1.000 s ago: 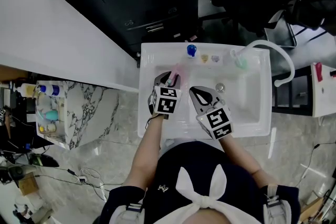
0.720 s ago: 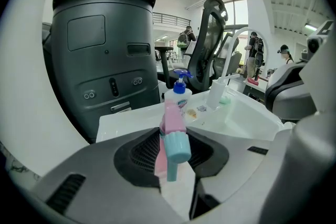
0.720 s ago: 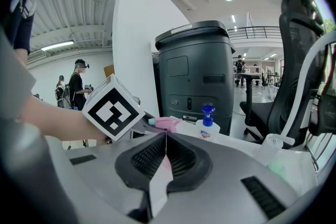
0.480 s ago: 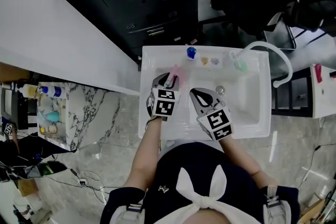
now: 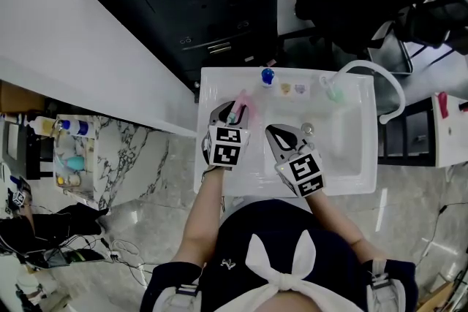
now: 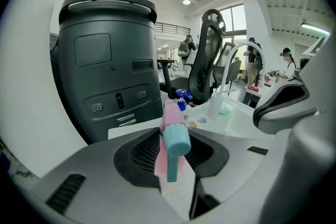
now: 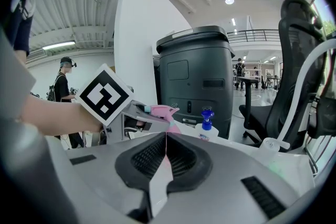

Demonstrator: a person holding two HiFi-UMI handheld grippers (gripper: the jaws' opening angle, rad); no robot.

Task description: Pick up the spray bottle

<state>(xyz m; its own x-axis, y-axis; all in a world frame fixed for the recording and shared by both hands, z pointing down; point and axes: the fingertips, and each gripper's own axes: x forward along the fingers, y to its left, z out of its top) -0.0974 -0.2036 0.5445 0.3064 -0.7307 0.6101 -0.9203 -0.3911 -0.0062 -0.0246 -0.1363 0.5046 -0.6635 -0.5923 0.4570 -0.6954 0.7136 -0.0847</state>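
A pink spray bottle (image 6: pixel 171 140) with a teal nozzle sits clamped between the jaws of my left gripper (image 6: pixel 176 165), lifted over the white sink (image 5: pixel 358 157). From above, the bottle's pink head (image 5: pixel 240 103) pokes out past the left gripper (image 5: pixel 232 113). The same bottle (image 7: pixel 161 111) shows in the right gripper view, held by the left gripper beside its marker cube. My right gripper (image 5: pixel 281 135) hangs over the sink basin just right of the left one; its jaws (image 7: pixel 165 157) meet with nothing between them.
On the sink's back ledge stand a blue-capped bottle (image 5: pixel 267 75), small items and a green-tinted dispenser (image 5: pixel 334 90) by the curved tap (image 5: pixel 384 80). A large dark bin (image 6: pixel 107 60) stands behind the sink. An office chair (image 6: pixel 207 55) is further back.
My left gripper has risen a little with the spray bottle in it; the bottle's head now shows further from the basin floor. The right gripper has stayed where it was.
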